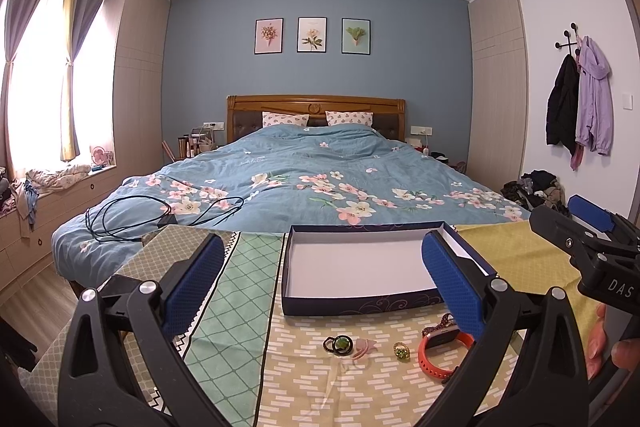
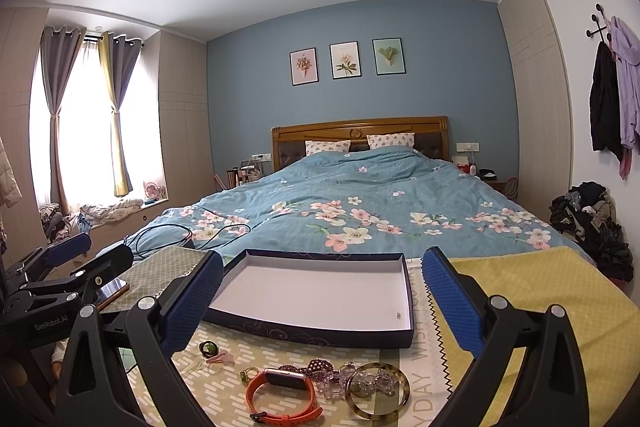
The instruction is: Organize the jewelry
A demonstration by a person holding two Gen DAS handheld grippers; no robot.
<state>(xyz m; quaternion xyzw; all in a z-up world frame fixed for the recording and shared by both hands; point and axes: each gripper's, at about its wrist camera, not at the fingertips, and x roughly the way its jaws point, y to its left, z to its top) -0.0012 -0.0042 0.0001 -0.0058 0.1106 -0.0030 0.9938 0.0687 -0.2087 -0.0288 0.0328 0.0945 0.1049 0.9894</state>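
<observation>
Both the left gripper (image 1: pixel 320 279) and the right gripper (image 2: pixel 322 301) hang open, holding nothing. The orange watch (image 2: pixel 280 397) lies at 6 o'clock from the box (image 2: pixel 320 337), beside what seems a beaded bracelet (image 2: pixel 320 371).

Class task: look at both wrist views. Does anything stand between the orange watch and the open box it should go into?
Nothing visible does. The orange watch lies on the cloth just in front of the open box; only the box's low front wall separates them. Both grippers, left and right, are open and empty.

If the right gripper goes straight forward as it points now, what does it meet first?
Probably the open box: it lies between the open fingers of the right gripper, just ahead. The gripper's height above it is unclear, so it might pass over toward the bed.
</observation>
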